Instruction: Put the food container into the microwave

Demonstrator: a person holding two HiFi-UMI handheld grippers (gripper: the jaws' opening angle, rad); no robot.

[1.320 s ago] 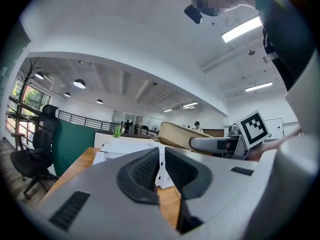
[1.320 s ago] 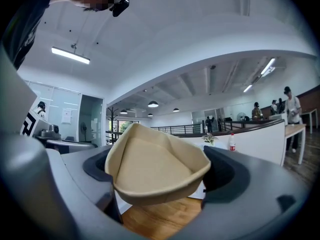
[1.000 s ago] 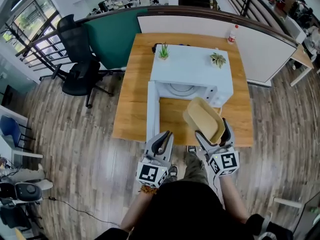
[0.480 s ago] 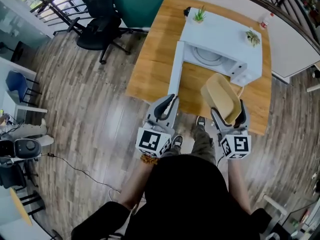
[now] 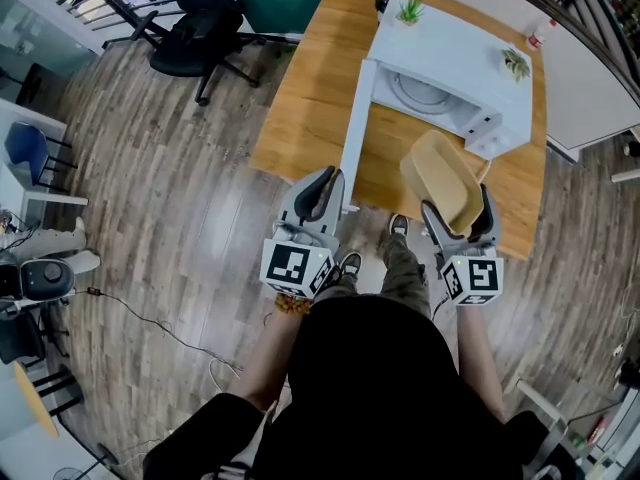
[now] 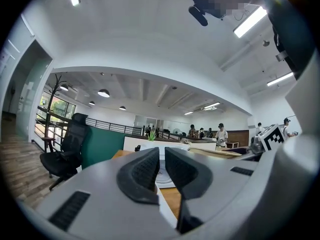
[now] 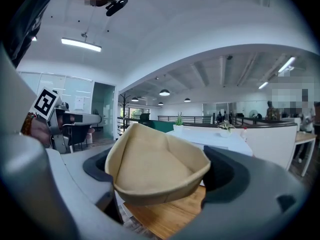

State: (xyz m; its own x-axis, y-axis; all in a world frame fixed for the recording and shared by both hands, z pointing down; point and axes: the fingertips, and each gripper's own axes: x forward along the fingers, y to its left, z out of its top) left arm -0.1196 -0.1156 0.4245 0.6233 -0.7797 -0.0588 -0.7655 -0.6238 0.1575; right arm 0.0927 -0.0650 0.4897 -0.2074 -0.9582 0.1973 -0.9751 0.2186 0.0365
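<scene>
The right hand-held gripper (image 5: 458, 208) is clenched on the food container (image 5: 440, 178), a shallow tan tray with raised walls. Its two dark jaws stand wide apart and press on the tray's opposite sides (the right gripper view shows the walls bowed slightly inward between them). The container juts forward from the jaws and hangs above the near edge of the wooden table (image 5: 310, 98), without touching it. Ahead of this gripper, beyond the container's far end, sits the white microwave (image 5: 455, 63). Its cavity and round turntable (image 5: 420, 90) are exposed, and its door (image 5: 355, 138) is swung out towards the person. The left hand-held gripper (image 5: 322, 186) is clenched on nothing, its ribbed pads (image 6: 142, 171) brought together with only a thin slit between them. It points level at the open door's free edge, which lies just in front of its tips. Two small potted plants (image 5: 410, 10) stand on top of the microwave, well beyond both grippers. A black office chair (image 5: 195, 28) stands on the wooden floor far off to the left gripper's left.
</scene>
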